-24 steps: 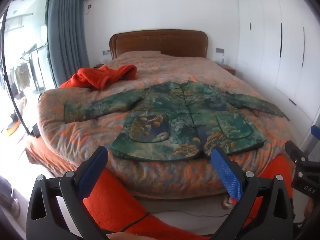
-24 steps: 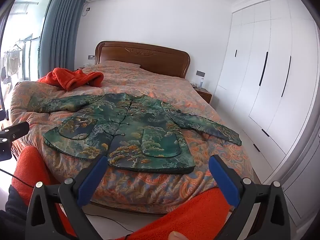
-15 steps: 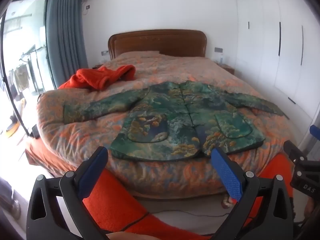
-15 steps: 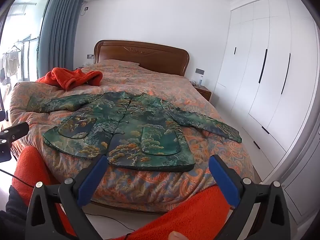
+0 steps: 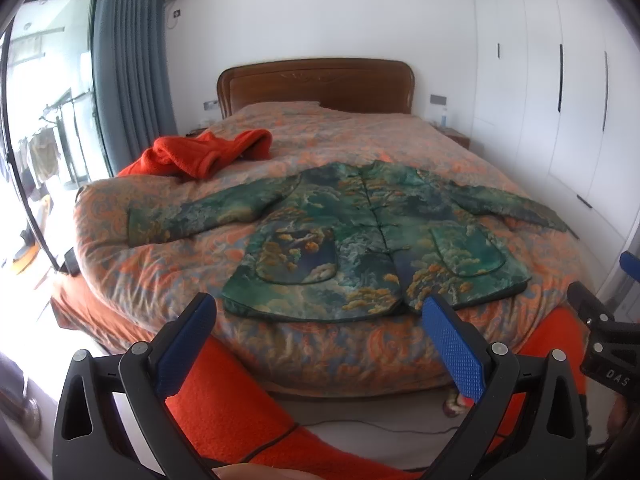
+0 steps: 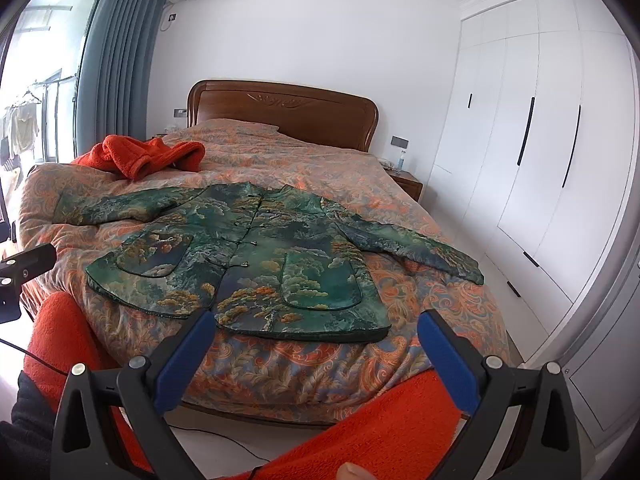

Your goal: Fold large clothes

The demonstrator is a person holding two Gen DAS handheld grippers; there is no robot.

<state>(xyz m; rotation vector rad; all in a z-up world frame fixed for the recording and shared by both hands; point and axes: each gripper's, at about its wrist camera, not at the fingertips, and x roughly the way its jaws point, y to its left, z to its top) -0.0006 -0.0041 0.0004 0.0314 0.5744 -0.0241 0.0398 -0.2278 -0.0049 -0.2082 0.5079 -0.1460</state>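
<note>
Bedroom: paisley-quilted bed (image 5: pixel 168 264), white wardrobe (image 6: pixel 528 168)

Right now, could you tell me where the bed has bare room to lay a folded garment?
Free: the quilt between the green jacket's collar and the headboard. Crowded: the bed's near half under the jacket's spread sleeves, and the orange garment on the window side.

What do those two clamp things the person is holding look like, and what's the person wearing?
Each gripper, left and right, is a black plastic frame with silver bolts and two blue textured pads. Thin black cables trail below. The person wears fuzzy orange-red clothing.
</note>
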